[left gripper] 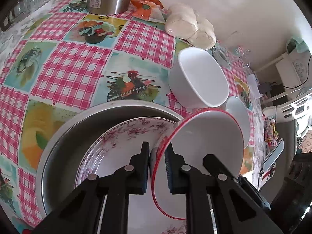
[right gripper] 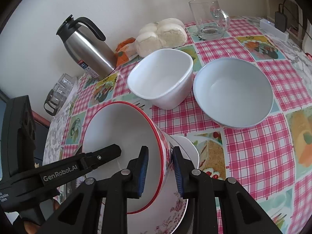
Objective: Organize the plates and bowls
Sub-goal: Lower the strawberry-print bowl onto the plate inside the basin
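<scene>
A red-rimmed white bowl (left gripper: 204, 136) is tilted on its side over a floral plate (left gripper: 120, 142) that lies in a steel pan (left gripper: 81, 120). My left gripper (left gripper: 157, 152) is shut on the bowl's rim, one finger inside, one outside. My right gripper (right gripper: 160, 156) straddles the same bowl's (right gripper: 120, 132) wall, its pads close on either side, and grips it. The left gripper's finger (right gripper: 105, 154) shows inside the bowl. A square white bowl (right gripper: 161, 78) and a round pale-blue bowl (right gripper: 234, 91) stand beyond on the table.
A steel thermos jug (right gripper: 87, 46), a bag of buns (right gripper: 161, 35), an orange packet (right gripper: 124, 52) and a glass mug (right gripper: 208, 19) stand at the back by the wall. Glass cups (right gripper: 60, 89) sit at the left edge of the checked tablecloth (right gripper: 263, 146).
</scene>
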Available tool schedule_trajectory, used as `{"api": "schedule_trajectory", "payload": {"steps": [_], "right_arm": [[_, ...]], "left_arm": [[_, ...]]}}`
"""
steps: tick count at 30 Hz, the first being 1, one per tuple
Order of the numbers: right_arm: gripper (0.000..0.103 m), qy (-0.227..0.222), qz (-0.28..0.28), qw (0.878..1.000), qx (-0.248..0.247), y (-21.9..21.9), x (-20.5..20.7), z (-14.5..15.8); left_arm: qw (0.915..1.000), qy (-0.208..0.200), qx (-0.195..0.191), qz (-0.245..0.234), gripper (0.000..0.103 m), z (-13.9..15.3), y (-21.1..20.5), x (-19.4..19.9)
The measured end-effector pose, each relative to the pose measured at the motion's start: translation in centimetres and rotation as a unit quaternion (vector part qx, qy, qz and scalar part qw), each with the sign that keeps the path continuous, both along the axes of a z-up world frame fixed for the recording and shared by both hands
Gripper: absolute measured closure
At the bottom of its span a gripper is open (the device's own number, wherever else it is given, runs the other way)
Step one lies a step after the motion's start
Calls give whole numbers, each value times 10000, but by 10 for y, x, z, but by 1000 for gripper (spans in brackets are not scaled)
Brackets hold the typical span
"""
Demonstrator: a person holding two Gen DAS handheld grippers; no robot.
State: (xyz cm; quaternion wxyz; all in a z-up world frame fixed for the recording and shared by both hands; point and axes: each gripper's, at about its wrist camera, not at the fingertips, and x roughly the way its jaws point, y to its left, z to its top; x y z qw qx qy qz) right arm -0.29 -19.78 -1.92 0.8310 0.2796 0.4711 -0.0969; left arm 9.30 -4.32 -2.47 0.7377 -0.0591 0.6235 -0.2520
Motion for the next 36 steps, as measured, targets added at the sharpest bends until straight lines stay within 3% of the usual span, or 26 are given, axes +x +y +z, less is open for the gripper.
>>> {"api": "schedule_trajectory", "payload": {"steps": [5,20,36], "right_arm": [[73,51,132,9999,-52,5,2,3],[73,196,331,9992,86,25,-12,9],[73,313,358,9982,360,29,-28,5]], "left_arm": [[9996,-279,42,-32,87,16,0,-3],[9981,-567,221,-70,86,39,15,-22],[9992,-221,303,-111,84,23,29,-36]]}}
